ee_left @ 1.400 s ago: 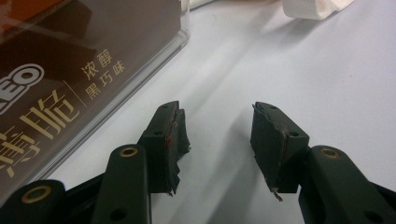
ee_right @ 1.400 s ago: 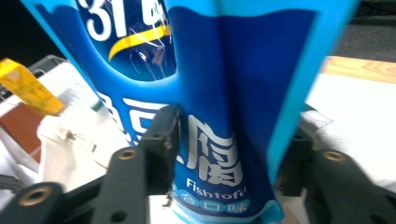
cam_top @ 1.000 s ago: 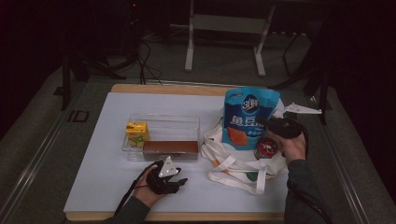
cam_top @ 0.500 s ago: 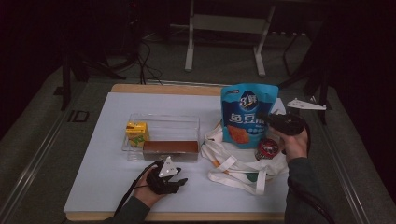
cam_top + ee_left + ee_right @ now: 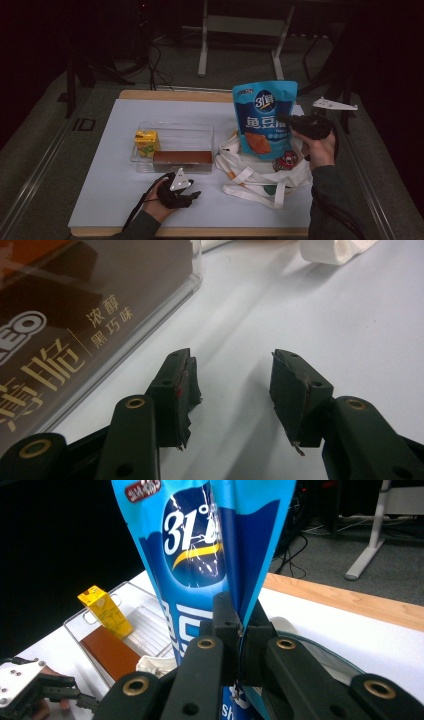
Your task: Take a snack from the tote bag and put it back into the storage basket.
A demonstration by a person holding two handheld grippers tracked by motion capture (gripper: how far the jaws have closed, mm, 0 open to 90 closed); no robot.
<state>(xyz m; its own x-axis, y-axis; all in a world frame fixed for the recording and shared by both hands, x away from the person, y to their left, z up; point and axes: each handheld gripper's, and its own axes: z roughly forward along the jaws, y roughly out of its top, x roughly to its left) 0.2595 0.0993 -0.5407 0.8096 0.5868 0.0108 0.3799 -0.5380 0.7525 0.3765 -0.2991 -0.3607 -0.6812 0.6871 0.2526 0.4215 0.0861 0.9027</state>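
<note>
My right gripper (image 5: 286, 121) is shut on the right edge of a blue snack bag (image 5: 263, 120), holding it upright above a white tote bag (image 5: 260, 175). The right gripper view looks along the pinched bag (image 5: 200, 545), the gripper (image 5: 240, 630) clamped on its fold. Near the table's front edge my left gripper (image 5: 192, 194) rests open on the white surface, just in front of a brown chocolate box (image 5: 182, 160). The left gripper view has the gripper (image 5: 232, 385) apart with nothing between, and the brown box (image 5: 75, 315) at upper left.
A clear plastic tray (image 5: 172, 135) in the middle of the table holds a yellow juice carton (image 5: 146, 142) and the brown box. The tote's straps (image 5: 250, 187) spread toward the front. A table frame (image 5: 240, 30) stands on the floor behind.
The right gripper has lifted the blue snack bag higher and a little left above the tote. The left gripper has stayed in place.
</note>
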